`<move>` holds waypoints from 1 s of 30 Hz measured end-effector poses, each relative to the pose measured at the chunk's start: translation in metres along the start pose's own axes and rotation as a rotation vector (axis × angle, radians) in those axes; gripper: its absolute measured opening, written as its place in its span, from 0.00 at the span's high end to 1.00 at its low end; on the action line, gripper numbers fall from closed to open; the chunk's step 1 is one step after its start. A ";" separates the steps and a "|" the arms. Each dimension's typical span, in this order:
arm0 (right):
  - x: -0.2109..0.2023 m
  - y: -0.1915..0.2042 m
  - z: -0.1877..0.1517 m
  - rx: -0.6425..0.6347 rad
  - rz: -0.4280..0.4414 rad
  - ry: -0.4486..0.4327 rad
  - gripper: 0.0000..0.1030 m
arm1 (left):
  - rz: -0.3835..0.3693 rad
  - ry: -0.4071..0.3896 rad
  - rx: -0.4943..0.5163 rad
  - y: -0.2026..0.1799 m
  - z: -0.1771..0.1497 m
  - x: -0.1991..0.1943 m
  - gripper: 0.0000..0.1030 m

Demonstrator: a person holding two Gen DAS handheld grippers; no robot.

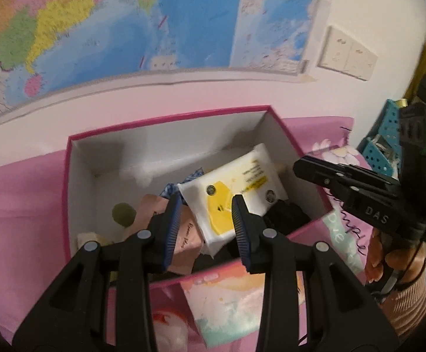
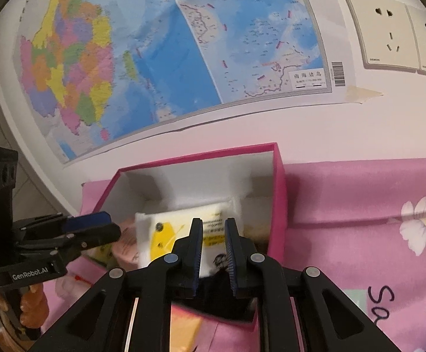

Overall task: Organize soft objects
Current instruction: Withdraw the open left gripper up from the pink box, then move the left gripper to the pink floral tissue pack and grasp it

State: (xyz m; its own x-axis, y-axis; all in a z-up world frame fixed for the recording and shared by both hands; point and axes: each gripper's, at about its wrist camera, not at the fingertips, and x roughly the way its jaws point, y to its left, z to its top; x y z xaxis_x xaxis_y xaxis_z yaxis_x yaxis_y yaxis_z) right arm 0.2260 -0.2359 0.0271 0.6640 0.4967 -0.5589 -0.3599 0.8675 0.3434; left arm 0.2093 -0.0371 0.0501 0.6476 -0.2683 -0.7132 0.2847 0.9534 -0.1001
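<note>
A pink-rimmed box (image 1: 169, 120) (image 2: 198, 157) stands open on the pink cloth. Inside lies a white and yellow wipes pack (image 1: 230, 187) (image 2: 166, 228), tilted, on top of a pink packet (image 1: 183, 243), a blue checked cloth (image 1: 169, 189), a black soft item (image 1: 286, 214) and a green round thing (image 1: 123, 214). My left gripper (image 1: 206, 201) (image 2: 113, 224) hangs open over the box's near side with nothing between its pads. My right gripper (image 2: 213, 223) (image 1: 298, 165) is at the box's right side. Its jaws are slightly apart and the blurred pack shows behind the narrow gap, not pressed.
A flowered pink cloth (image 2: 359, 205) covers the surface to the right of the box. A map (image 2: 154, 58) and wall sockets (image 2: 389, 29) are behind it. A teal perforated basket (image 1: 389, 135) stands at the far right. A person's sleeved hand (image 1: 409, 302) holds the right gripper.
</note>
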 end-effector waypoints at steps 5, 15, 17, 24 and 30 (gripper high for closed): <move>-0.024 0.009 -0.013 -0.003 0.076 0.008 0.71 | -0.054 -0.074 0.053 -0.009 -0.022 -0.038 0.62; -0.094 0.034 -0.055 -0.003 0.231 0.051 0.65 | -0.177 -0.058 0.143 -0.031 -0.096 -0.077 0.57; -0.108 0.040 -0.065 -0.006 0.229 0.054 0.63 | -0.213 -0.024 0.143 -0.034 -0.114 -0.078 0.57; -0.151 0.040 -0.117 0.021 0.165 0.106 0.58 | -0.324 0.072 0.178 -0.055 -0.171 -0.083 0.57; -0.148 0.036 -0.170 0.035 0.114 0.244 0.57 | -0.443 0.186 0.182 -0.071 -0.210 -0.076 0.57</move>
State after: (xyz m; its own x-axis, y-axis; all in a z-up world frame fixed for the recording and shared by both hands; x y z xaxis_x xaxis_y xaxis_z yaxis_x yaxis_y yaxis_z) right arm 0.0037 -0.2735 -0.0064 0.4415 0.5869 -0.6788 -0.3975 0.8061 0.4384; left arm -0.0085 -0.0552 -0.0340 0.3050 -0.5963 -0.7426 0.6322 0.7099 -0.3104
